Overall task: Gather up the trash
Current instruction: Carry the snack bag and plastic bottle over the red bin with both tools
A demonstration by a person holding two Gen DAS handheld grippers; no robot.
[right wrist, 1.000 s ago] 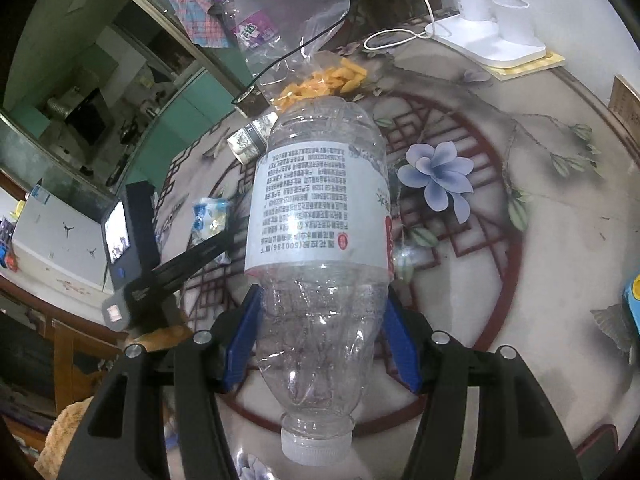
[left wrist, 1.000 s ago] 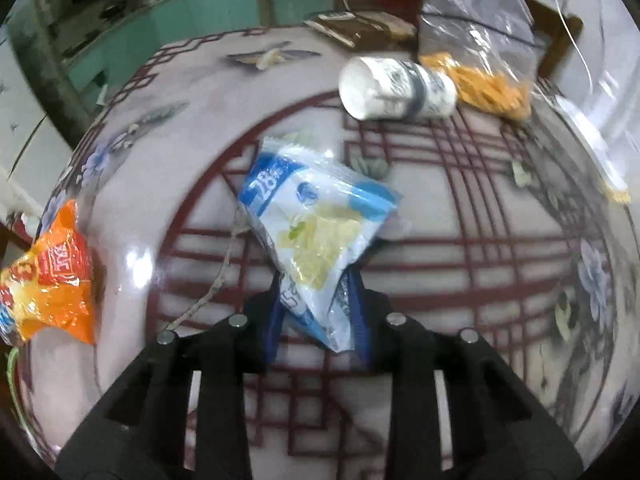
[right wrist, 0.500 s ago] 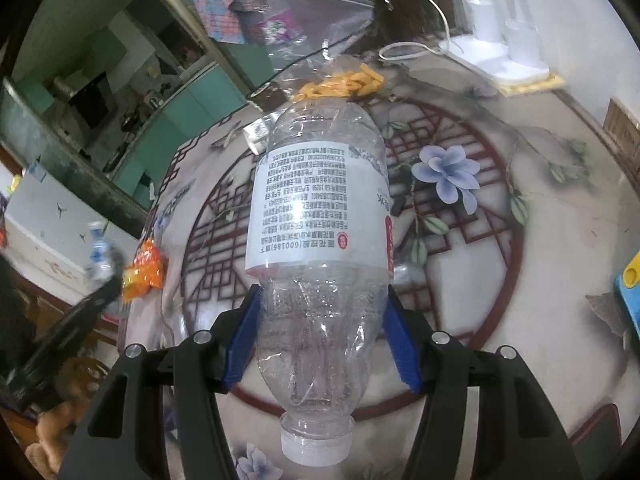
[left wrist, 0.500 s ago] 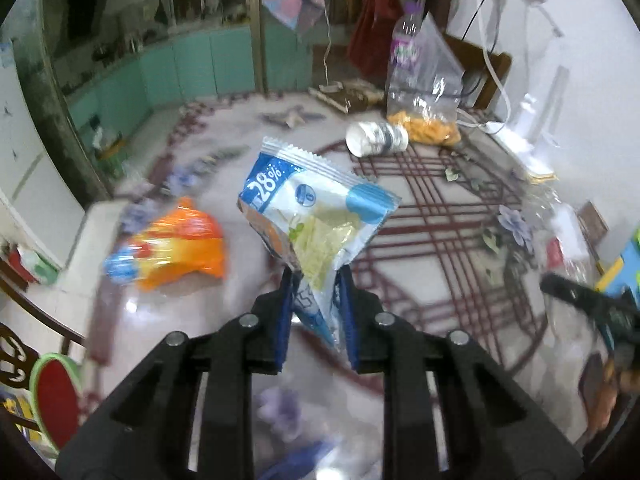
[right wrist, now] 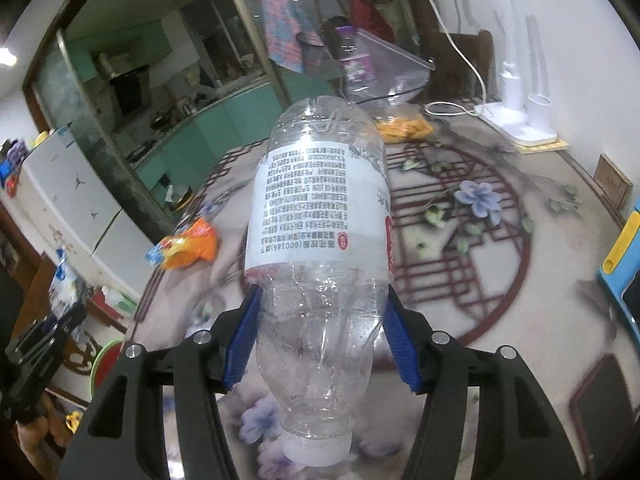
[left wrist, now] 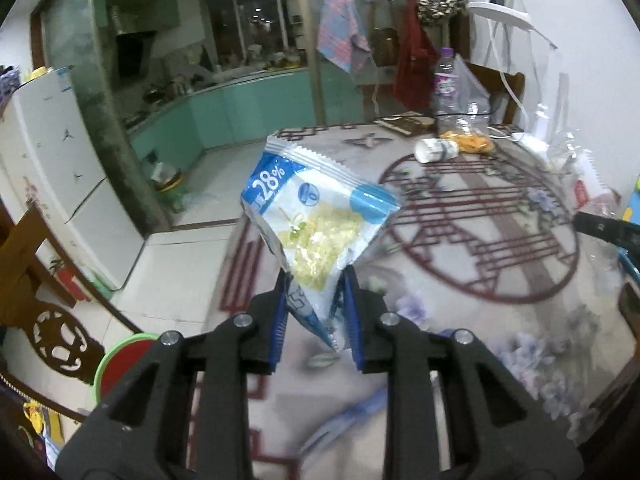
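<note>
Left wrist view: my left gripper [left wrist: 314, 312] clenches a blue-and-white plastic snack wrapper [left wrist: 316, 220]; my right gripper [right wrist: 320, 336] grasps a clear empty plastic bottle [right wrist: 320, 240], both lifted, I judge, for binning.

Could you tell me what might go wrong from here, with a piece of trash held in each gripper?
1. The left gripper pinches the blue-and-white snack wrapper only by its bottom corner; the slick film could slip out.
2. The right gripper squeezes the empty plastic bottle near its neck, the long body sticking out; it could pivot or pop free.
3. The orange wrapper lies near the table edge and could be knocked off.
</note>
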